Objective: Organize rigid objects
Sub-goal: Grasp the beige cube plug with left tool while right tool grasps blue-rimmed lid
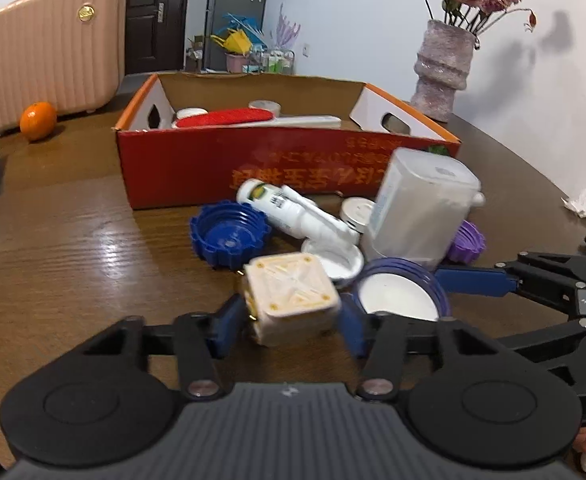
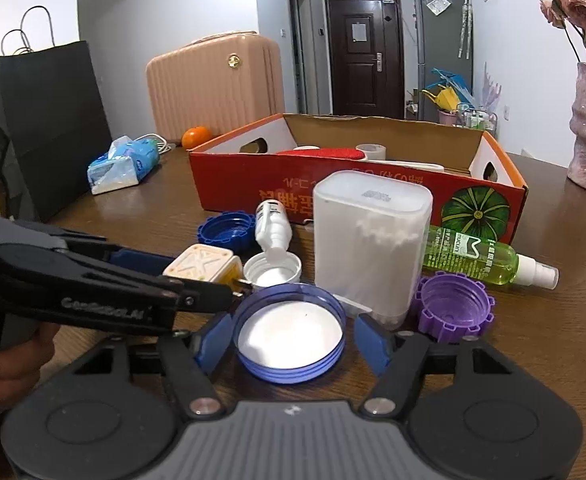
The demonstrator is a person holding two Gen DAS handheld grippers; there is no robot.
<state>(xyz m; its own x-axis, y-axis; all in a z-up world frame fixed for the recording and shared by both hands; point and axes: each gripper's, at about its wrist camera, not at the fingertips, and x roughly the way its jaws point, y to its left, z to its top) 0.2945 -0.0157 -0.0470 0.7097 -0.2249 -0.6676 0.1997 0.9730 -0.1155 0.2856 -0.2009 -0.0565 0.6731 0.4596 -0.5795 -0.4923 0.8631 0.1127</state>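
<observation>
Cream cube (image 1: 291,298) sits clamped between left fingers (image 1: 229,320); blue-rimmed lid (image 2: 289,334) lies between spread right fingers (image 2: 373,344).

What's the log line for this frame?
left gripper: shut on cream cube | right gripper: open, straddling blue lid | red box: behind clutter

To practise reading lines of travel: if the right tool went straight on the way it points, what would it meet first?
The right tool already straddles the blue-rimmed lid, open side up between its open fingers. Going on, the lid would meet the tool first; behind stands the white translucent container, though depth is uncertain.
</observation>
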